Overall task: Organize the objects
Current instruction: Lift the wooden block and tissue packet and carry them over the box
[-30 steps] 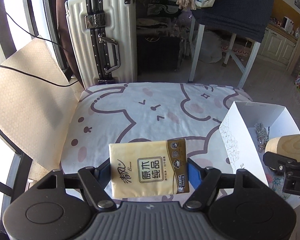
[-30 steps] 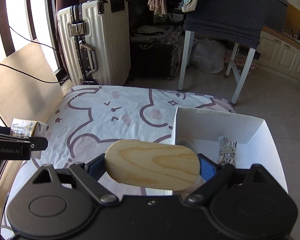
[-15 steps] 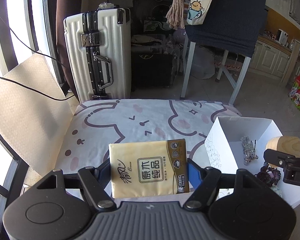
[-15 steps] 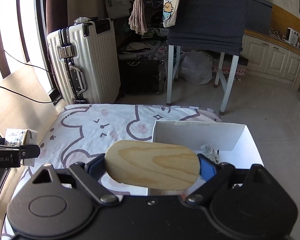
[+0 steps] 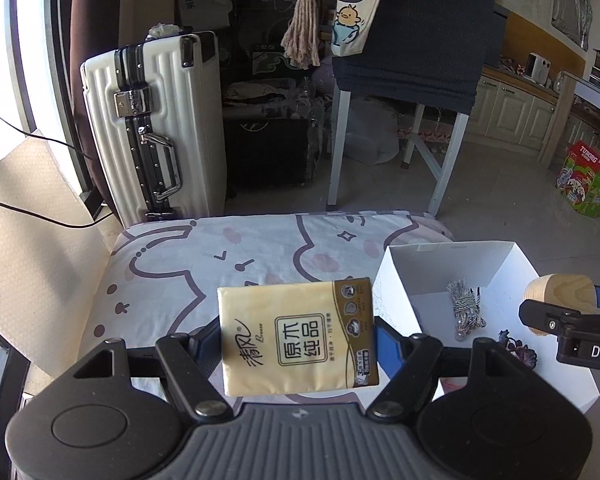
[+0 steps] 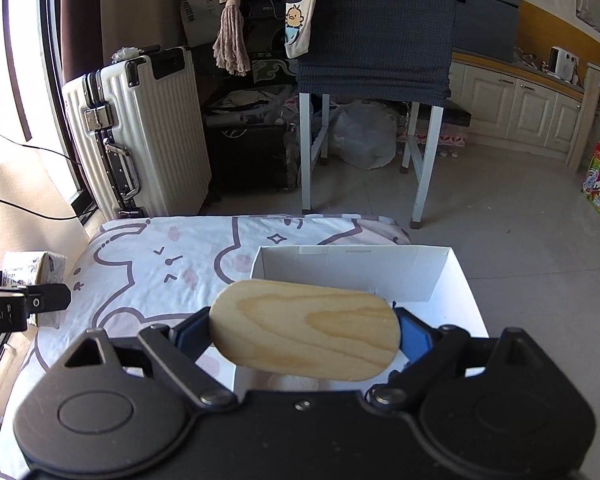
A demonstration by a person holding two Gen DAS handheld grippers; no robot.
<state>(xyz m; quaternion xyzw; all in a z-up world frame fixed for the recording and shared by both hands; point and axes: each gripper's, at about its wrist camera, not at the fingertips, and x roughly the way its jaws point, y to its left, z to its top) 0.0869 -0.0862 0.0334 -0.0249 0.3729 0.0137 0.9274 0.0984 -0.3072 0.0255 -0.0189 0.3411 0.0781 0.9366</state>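
My left gripper (image 5: pixel 298 344) is shut on a yellow tissue pack (image 5: pixel 296 340) and holds it above the cartoon-print cushion (image 5: pixel 204 264), left of the white box (image 5: pixel 452 260). My right gripper (image 6: pixel 304 330) is shut on an oval wooden block (image 6: pixel 304 330) and holds it over the near side of the white box (image 6: pixel 356 258). The block also shows in the left wrist view (image 5: pixel 560 296) over the box's right side. The tissue pack also shows at the left edge of the right wrist view (image 6: pixel 36 268). A tangle of cord (image 5: pixel 466 308) and a small dark item (image 5: pixel 518 350) lie in the box.
A white suitcase (image 5: pixel 152 128) stands behind the cushion. A white-legged stand draped with dark cloth (image 5: pixel 416 40) stands behind it on the right. A cardboard sheet (image 5: pixel 28 240) leans at the left. A colourful carton (image 5: pixel 588 180) sits on the tiled floor at the right.
Both grippers have risen and pulled back with their loads; the cushion and box look lower and farther. The box's inside shows more.
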